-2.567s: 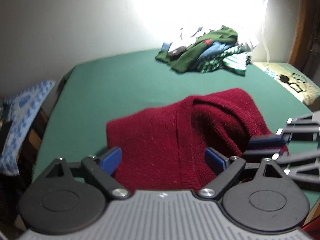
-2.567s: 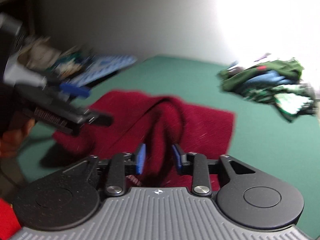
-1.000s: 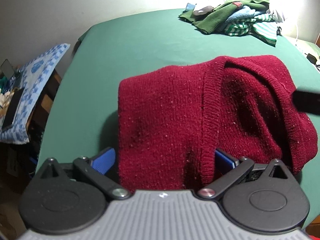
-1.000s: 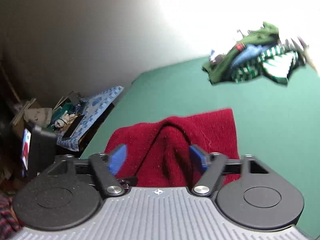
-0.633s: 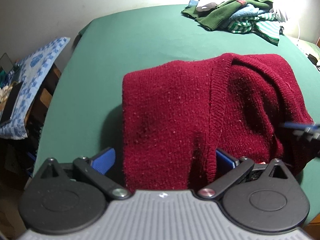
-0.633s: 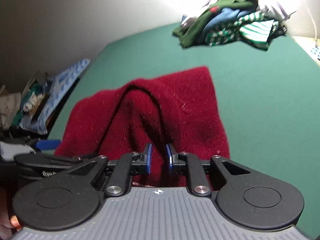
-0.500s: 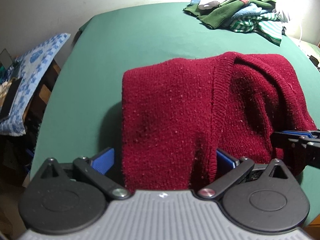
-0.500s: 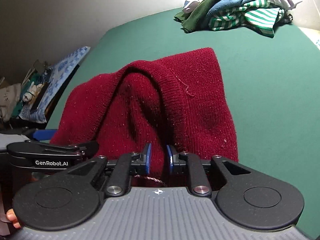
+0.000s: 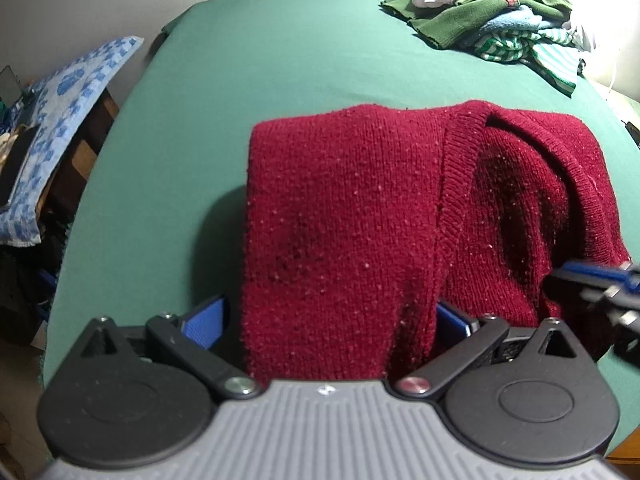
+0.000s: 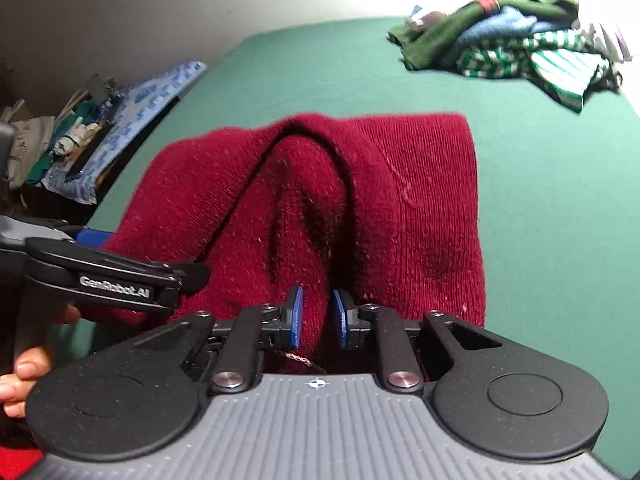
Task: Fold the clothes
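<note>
Just now, snapped shut: right gripper point(image 10: 317, 317), wide apart a second ago, pinched down on a raised ridge of the maroon sweater point(image 9: 360, 216) at its near edge, pads pressing knit from both sides. Stayed spread on the other side, left gripper point(image 9: 328, 316), blue pads either side of the near hem, not squeezing it. Lay across the green table point(image 9: 280, 52) all the while, sweater half-folded, well apart from the clothes pile point(image 10: 504, 36); probably set up for one more fold.

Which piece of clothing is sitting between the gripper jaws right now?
The red sweater, spread alone on the near green surface. The green, blue and striped clothes lie heaped in the far pile.
</note>
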A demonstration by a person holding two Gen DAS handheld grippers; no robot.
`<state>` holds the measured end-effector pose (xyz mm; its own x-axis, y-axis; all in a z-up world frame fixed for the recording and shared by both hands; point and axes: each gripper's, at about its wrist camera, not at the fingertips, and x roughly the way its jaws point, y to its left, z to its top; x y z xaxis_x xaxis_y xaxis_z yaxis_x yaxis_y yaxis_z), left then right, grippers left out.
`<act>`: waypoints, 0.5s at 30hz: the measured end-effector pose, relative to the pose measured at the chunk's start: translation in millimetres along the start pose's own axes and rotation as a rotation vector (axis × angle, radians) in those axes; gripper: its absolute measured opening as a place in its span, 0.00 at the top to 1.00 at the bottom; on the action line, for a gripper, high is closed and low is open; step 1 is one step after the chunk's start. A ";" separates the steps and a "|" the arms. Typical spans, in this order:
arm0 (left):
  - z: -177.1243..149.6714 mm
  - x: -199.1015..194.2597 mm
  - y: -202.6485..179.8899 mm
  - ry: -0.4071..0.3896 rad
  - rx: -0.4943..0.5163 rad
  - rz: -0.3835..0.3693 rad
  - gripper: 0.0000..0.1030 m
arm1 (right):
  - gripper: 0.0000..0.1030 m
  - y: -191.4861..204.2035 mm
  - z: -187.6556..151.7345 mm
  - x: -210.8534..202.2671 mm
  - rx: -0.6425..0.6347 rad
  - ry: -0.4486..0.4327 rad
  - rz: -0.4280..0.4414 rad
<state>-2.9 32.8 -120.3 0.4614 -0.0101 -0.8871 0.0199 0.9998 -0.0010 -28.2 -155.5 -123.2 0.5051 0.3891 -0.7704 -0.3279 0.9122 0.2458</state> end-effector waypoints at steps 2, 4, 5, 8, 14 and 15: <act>-0.7 -1.0 0.2 -0.003 0.009 0.003 0.01 | 0.78 -0.4 5.1 -12.0 -0.004 -0.052 -0.002; -1.9 -1.5 0.6 -0.005 0.015 0.003 0.01 | 0.74 -1.2 11.0 -22.7 -0.007 -0.099 0.010; -2.8 -1.5 1.1 -0.004 0.017 0.002 0.01 | 0.68 -2.8 13.8 -26.8 -0.004 -0.120 0.020; -3.1 0.1 1.4 -0.003 0.022 0.001 0.01 | 0.61 -7.4 19.7 -29.9 0.008 -0.155 0.025; -6.5 8.5 4.4 0.018 -0.002 -0.009 0.01 | 0.86 -19.0 21.1 -12.9 0.088 -0.126 -0.020; -7.2 8.9 4.7 0.019 -0.003 -0.008 0.01 | 0.86 -19.3 20.8 -12.4 0.082 -0.126 -0.017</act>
<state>-5.0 37.5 -131.5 0.4441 -0.0182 -0.8958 0.0207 0.9997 -0.0100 -11.5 -175.3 -106.2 0.6080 0.3815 -0.6962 -0.2542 0.9243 0.2846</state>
